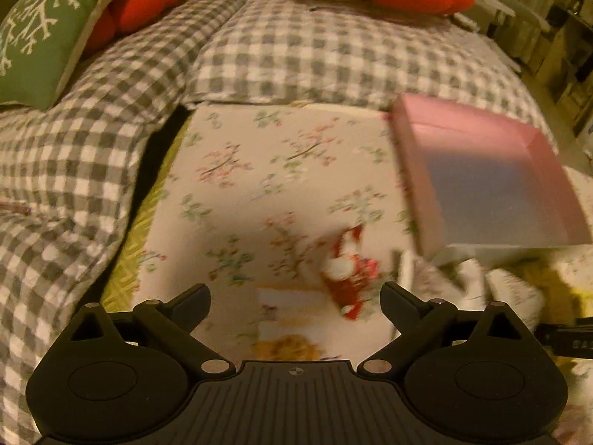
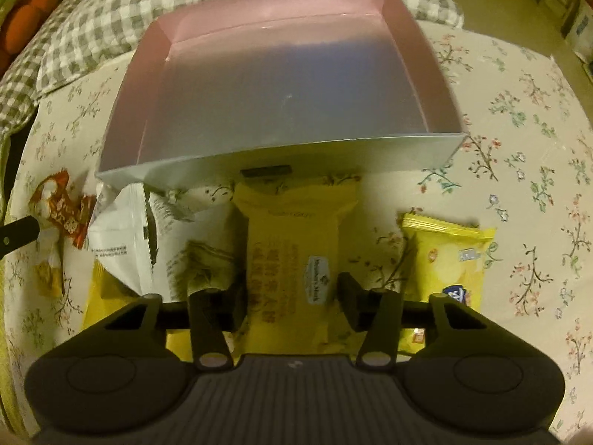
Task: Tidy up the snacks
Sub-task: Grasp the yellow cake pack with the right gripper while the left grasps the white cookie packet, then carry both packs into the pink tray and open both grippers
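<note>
Here white packet (image 2: 148,237) crowds yellow packet (image 2: 292,259), pink box (image 2: 281,85) behind.

Left gripper (image 1: 294,306) open above red snack packet (image 1: 346,278), pink box (image 1: 493,178) beside

- The left wrist view is taken from just behind the left gripper (image 1: 295,306), angled steeply down at the flowered bedspread (image 1: 259,170), with checked pillows (image 1: 315,55) beyond.
- The right wrist view is taken close above the snack packets, facing down and forward over the right gripper (image 2: 292,302).
- The pink box (image 1: 493,174) (image 2: 281,85) and the red packet (image 1: 346,274) (image 2: 61,204) are shared by both views.
</note>
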The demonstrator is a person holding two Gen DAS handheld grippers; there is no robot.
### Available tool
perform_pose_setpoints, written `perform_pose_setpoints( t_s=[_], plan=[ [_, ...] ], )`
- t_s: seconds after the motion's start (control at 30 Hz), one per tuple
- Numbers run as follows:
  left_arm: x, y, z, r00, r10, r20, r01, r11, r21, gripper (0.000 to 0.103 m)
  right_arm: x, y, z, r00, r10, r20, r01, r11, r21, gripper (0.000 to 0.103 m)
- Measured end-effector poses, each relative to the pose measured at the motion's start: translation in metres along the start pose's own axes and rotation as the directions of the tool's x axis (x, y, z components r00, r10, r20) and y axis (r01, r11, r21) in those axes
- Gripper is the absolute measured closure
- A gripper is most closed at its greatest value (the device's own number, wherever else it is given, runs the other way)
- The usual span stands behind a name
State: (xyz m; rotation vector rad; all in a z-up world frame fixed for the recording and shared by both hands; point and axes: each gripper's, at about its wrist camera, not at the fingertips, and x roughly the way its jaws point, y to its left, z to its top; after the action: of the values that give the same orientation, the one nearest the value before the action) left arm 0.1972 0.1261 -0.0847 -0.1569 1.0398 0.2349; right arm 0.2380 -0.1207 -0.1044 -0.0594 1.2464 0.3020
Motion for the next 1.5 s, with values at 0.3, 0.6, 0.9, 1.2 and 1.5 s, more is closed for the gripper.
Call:
perform_pose_setpoints(
  t_s=[0.3, 0.6, 0.9, 1.2, 1.5],
  plan=[
    [0.031, -0.003, -0.028, 0.996, 0.056, -0.068, -0.052, 0.997, 0.054, 0.005, -0.017, -0.004, -0.01, 0.997, 0.003, 0.071, -0.003, 1.0, -0.004, 0.067],
    [0.028, 0.004, -0.027, 0.997, 0.046, -0.068, -0.045, 0.999, 0.012, 0.066, -0.038, -0.024, -0.001, 0.991, 0.035, 0.13, -0.043, 0.997, 0.057, 0.067],
    [-0.032, 0.015, 0.004, 0.998, 0.033, 0.052, -0.032, 0.999, -0.012, 0.066, -0.06, -0.018, 0.008, 0.975, 0.086, 0.204, -0.093, 0.995, 0.026, 0.067],
    [-0.041, -0.034, 0.033, 0.979, -0.156, 0.131, 0.161, 0.986, -0.031, 0.066, -0.082, -0.048, 0.033, 0.942, 0.159, 0.295, -0.178, 0.983, 0.039, 0.067],
    [-0.005, -0.08, 0.056, 0.954, -0.249, 0.166, 0.261, 0.964, -0.05, 0.066, -0.062, -0.093, 0.065, 0.936, 0.067, 0.346, -0.122, 0.983, 0.14, 0.067]
  ],
)
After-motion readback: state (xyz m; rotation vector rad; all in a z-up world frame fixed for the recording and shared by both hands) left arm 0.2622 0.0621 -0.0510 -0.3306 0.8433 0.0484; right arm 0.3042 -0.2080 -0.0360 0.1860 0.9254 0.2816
